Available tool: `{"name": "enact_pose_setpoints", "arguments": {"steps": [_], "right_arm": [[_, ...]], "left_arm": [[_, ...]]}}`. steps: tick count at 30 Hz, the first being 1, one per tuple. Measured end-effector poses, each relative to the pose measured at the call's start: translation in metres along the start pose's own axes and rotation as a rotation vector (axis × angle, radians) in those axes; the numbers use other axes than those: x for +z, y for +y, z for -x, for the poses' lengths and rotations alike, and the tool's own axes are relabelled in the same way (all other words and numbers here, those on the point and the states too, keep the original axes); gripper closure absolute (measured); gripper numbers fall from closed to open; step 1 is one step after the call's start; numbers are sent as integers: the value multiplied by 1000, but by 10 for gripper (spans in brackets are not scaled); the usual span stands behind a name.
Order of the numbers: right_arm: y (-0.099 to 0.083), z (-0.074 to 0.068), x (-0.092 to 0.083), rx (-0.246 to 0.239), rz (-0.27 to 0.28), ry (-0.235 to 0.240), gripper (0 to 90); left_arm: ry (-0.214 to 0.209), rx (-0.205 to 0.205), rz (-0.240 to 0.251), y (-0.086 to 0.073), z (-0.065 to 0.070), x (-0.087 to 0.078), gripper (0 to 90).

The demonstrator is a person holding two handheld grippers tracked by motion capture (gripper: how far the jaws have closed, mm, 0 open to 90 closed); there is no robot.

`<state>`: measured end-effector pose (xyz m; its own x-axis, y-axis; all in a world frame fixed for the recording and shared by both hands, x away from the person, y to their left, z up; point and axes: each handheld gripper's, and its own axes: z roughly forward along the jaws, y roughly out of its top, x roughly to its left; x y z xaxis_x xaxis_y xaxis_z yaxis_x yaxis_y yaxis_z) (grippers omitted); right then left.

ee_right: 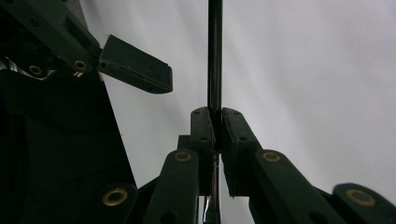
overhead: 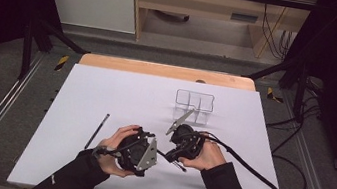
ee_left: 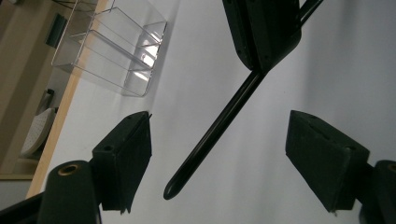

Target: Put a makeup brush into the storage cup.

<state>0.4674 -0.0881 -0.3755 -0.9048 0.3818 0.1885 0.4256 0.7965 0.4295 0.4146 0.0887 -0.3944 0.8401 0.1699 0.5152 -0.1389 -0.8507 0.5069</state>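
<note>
Black tongs [overhead: 166,151], brass screws, dark sleeves [overhead: 76,176]

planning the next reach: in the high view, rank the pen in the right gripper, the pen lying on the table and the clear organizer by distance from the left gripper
1. Held pen, just right of the left gripper.
2. Loose pen, to its left.
3. Clear organizer, far side, up right.

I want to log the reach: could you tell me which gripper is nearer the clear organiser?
Right. The right gripper sits just below the clear organiser; the left gripper is farther down-left.
</note>
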Motion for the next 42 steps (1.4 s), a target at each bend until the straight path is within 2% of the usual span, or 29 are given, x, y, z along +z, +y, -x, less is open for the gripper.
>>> {"name": "enact_pose_setpoints", "arguments": {"steps": [9, 17, 28, 42], "right_arm": [[1, 0, 4, -1, -5, 13, 844], [2, -1, 5, 2, -11, 26, 844], [1, -2, 6, -7, -12, 34, 844], [0, -4, 6, -8, -19, 37, 844]], "left_arm": [[-2, 37, -14, 1, 3, 6, 241], [-2, 64, -14, 2, 4, 8, 292], [2, 123, -37, 4, 9, 15, 373], [15, 196, -50, 6, 15, 18, 548]]}}
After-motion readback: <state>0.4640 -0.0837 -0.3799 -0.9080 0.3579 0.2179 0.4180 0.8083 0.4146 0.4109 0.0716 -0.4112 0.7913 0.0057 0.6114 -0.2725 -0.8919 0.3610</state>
